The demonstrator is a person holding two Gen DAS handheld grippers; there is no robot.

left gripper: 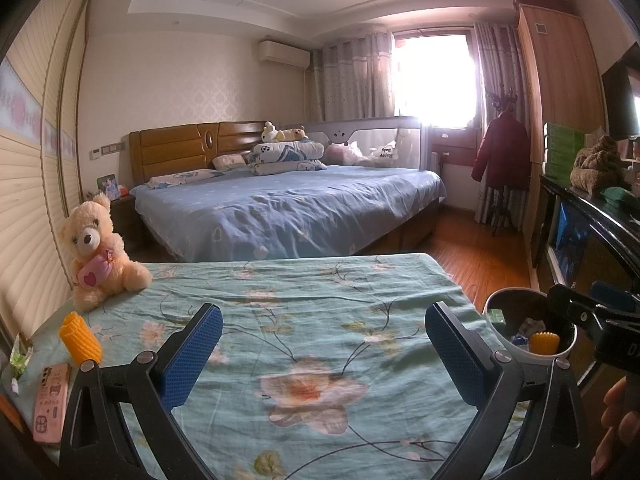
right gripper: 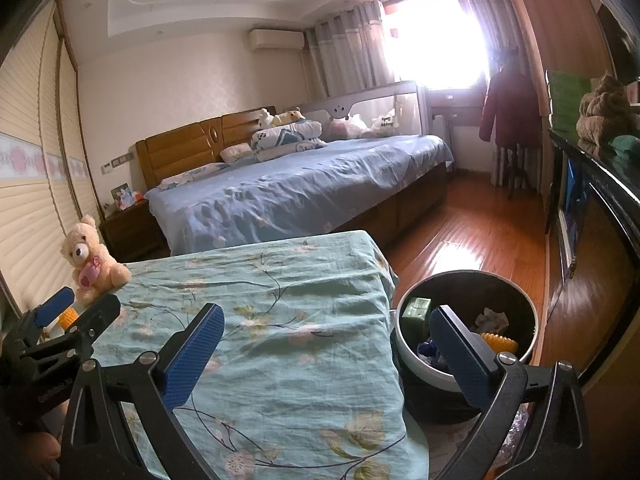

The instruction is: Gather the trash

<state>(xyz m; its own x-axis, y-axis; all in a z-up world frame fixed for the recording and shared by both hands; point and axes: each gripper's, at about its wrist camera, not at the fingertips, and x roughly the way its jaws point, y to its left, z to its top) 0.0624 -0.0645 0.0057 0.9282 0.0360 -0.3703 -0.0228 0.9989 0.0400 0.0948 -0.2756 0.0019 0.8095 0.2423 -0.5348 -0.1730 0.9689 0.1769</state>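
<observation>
Left gripper: jaws spread wide, empty, above the table. Right gripper: wide, empty. Yellow roll at 9 o'clock; bin at 3 o'clock.

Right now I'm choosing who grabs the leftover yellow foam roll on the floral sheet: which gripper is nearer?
Left. The left gripper hangs open over the sheet just right of the yellow foam roll; the right gripper is open beside the trash bin.
</observation>
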